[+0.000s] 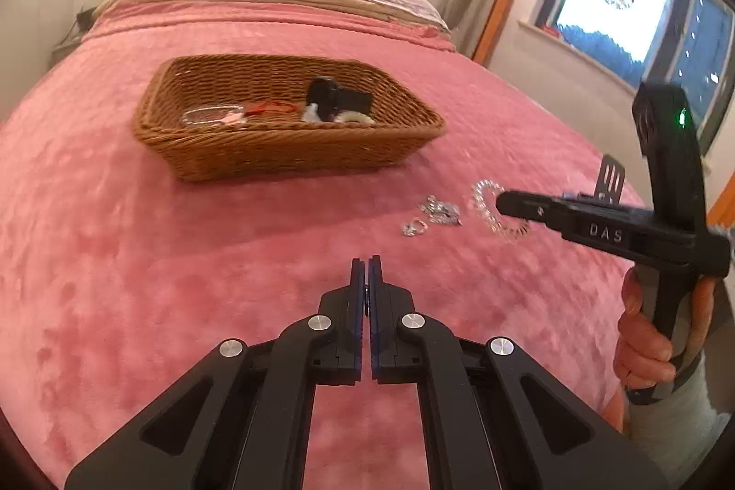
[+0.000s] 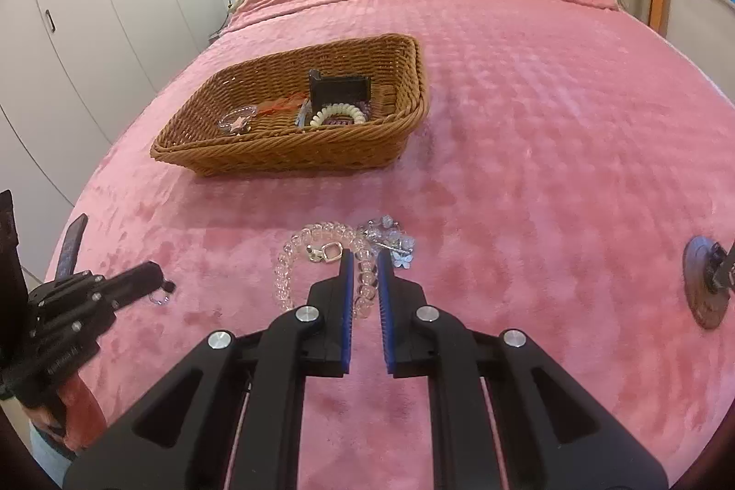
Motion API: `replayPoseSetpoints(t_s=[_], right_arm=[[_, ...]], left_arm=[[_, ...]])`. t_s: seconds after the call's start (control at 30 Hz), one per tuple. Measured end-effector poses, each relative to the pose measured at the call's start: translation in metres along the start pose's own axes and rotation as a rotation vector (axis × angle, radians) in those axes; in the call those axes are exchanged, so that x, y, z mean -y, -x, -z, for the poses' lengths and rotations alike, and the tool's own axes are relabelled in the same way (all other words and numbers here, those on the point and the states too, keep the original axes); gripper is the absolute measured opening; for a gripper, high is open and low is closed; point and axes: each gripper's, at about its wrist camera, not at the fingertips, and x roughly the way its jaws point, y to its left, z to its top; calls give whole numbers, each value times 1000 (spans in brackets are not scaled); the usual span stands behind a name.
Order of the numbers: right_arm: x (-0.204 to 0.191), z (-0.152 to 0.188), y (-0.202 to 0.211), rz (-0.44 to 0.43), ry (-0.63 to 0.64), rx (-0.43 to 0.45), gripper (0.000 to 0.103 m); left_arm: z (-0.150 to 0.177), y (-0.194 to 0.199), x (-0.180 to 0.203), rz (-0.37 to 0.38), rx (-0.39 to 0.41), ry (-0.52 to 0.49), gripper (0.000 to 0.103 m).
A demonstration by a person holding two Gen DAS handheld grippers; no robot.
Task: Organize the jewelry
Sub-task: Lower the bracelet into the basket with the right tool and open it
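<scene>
clear bead bracelet (image 2: 294, 260) lies looped on the pink blanket (image 2: 528, 122), near side of the basket (image 2: 294, 157). right gripper (image 2: 365, 260) is clamped on its beads; left gripper (image 1: 367, 267) is shut on a small ring (image 2: 159, 299).

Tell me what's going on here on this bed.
A person is sorting jewelry on a pink blanket with two handheld grippers. The right gripper is shut on a clear beaded bracelet. The left gripper is shut on something small; the right view shows a small ring at its tip. More silver pieces lie loose. A brown wicker basket already holds several items.
</scene>
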Motion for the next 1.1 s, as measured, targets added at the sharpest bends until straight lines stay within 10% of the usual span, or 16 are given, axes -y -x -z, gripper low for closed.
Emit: replayPoseSetpoints(t_s=[0.33, 0.6, 1.1], right_arm=[[-17, -22, 7, -51, 16, 28, 9], [-59, -105, -17, -26, 71, 93, 9], [-88, -140, -131, 50, 84, -87, 9]], left_arm=[[-30, 27, -17, 38, 89, 24, 0], [-106, 19, -35, -13, 181, -4, 0], [-134, -69, -92, -101, 65, 49, 0]])
